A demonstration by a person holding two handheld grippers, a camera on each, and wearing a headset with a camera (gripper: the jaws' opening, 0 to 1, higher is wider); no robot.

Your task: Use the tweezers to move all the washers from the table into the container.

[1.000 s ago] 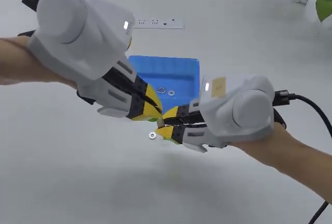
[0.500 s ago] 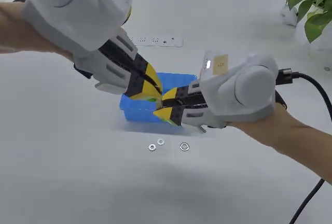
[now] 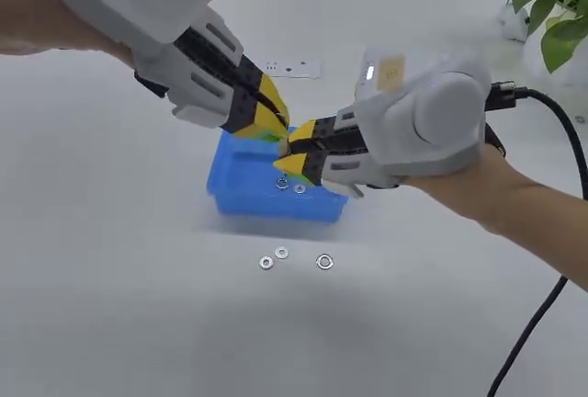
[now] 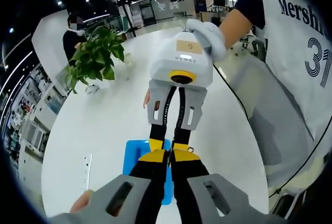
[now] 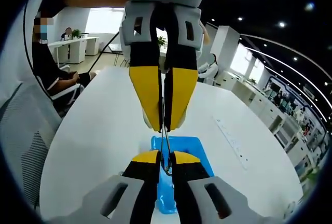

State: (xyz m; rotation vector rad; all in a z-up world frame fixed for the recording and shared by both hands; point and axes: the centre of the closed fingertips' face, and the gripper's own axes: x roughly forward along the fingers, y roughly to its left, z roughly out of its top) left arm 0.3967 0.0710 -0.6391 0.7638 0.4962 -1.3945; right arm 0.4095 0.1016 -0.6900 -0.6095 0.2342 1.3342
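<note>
- Lying on the table (image 3: 110,305) just near of the blue container (image 3: 241,197), three loose washers (image 3: 281,253) are sitting in a small cluster, while two banked washers (image 3: 299,189) are resting inside it.
- Tweezers (image 5: 164,141) are bridging both grippers above the container, probably so that anything released is falling inside. Whether a washer is pinched at their tips I cannot tell.
- Left gripper (image 3: 274,130) is pointing in from the far left, its jaws pressing together on the tweezers.
- Right gripper (image 3: 289,160) is facing it from the right, jaws likewise clamping the tweezers, seemingly to squeeze them.
- Power strip (image 3: 292,69) is lying beyond and a plant (image 3: 542,2) is standing far right, so nothing is blocking the cluster.
</note>
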